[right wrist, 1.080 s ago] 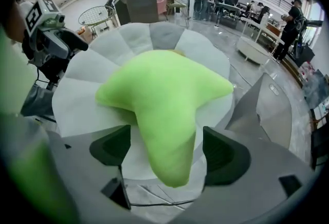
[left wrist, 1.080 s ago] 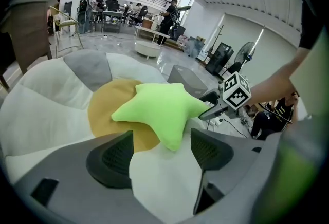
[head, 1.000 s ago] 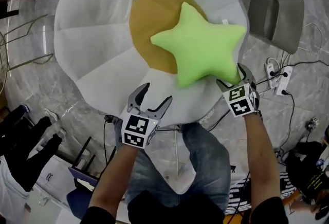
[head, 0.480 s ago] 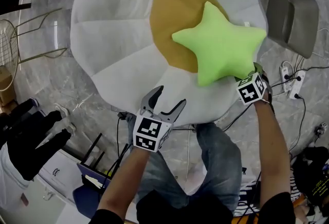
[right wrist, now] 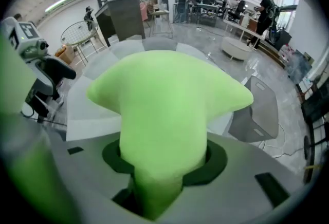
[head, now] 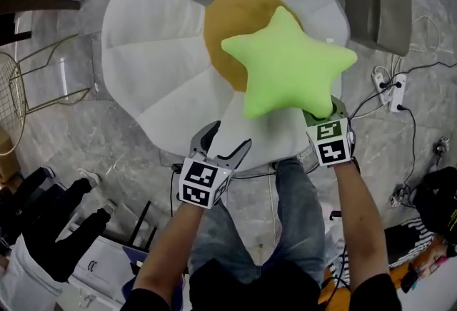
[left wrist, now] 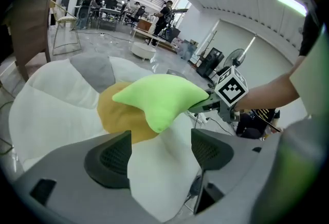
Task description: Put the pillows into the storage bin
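Head view shows a lime-green star pillow point(head: 289, 63) held up in the right gripper point(head: 319, 113), above the yellow centre and near petals of a big flower pillow point(head: 164, 67) that lies spread on the marble floor point(head: 86, 138). The right gripper view confirms the hold: its jaws have just been closing, and one point of the star sits between them, pinched narrow by the pads. The left gripper point(head: 230, 137) hovers over the flower's near edge with its jaws spread wide and nothing between them. A grey bin point(head: 378, 6), presumably the storage bin, stands on the floor just beyond the flower's right-hand petals, with neither pillow in it.

The star looks light and very soft. The gripped point squashes while the rest keeps its puffed shape, so a firm pinch near the base of a point should carry it without slipping. The flower looks just as soft but far wider than the bin's mouth, and floppier. It will likely need both grippers at petal edges and some folding to go in. Neither pillow seems fragile.

Counted: two pillows, one star and one flower; one grey bin; two grippers, one loaded and one empty.
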A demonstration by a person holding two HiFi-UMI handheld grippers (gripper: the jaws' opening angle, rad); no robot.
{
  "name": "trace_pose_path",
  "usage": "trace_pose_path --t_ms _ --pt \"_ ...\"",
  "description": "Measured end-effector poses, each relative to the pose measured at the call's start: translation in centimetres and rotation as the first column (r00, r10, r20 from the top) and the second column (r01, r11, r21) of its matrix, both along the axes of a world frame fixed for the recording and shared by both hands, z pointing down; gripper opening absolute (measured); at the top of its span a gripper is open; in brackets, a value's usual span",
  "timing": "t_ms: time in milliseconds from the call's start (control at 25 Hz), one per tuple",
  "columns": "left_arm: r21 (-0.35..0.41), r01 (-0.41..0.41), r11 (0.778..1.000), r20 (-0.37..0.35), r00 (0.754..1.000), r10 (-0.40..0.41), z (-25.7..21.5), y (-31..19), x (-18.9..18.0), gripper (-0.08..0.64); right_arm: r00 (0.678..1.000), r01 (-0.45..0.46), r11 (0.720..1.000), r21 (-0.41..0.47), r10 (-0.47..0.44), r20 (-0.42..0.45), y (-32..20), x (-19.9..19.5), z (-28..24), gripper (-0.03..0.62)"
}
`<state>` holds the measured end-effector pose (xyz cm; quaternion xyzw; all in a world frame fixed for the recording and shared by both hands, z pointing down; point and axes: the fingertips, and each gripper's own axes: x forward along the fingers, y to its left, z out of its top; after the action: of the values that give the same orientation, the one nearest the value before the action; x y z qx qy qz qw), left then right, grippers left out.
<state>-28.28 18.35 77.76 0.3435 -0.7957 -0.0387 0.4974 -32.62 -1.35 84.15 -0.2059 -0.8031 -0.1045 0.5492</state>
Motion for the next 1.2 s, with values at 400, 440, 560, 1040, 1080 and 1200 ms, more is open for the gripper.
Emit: trace_pose_path --t_ms 400,440,560,1040,1080,1200 --pt "0.085 -0.273 0.958 0.164 0.953 0.257 -11.9 5.2 -6.6 0.396 0.962 -0.212 0.977 -0.008 0.21 0.174 8.8 0.2 -16.9 0.229" --pt "0.086 -0.303 0.949 0.174 0.942 0.285 -13.5 6.0 -7.0 0.396 0.958 -0.226 0.974 -0.009 0.224 0.181 9.9 0.3 -18.6 0.229" --pt "0.073 -0.388 0.919 0.217 0.905 0.365 -18.5 8.4 -7.9 0.396 0.943 -0.262 0.965 -0.019 0.26 0.209 13.6 0.7 -23.3 0.232" --pt "-0.005 -0.52 0.854 0.308 0.812 0.496 -29.2 9.4 -4.4 0.395 0.85 -0.349 0.932 -0.097 0.358 0.386 18.2 5.6 -35.3 0.235" --pt "-0.007 -0.533 0.846 0.323 0.8 0.506 -29.8 8.4 -3.6 0.383 0.836 -0.372 0.923 -0.102 0.381 0.396 17.4 6.6 -35.8 0.235" --pt "0.001 -0.587 0.81 0.365 0.754 0.546 -31.2 4.8 -0.4 0.349 0.789 -0.445 0.89 -0.095 0.44 0.43 14.4 10.4 -37.2 0.235"
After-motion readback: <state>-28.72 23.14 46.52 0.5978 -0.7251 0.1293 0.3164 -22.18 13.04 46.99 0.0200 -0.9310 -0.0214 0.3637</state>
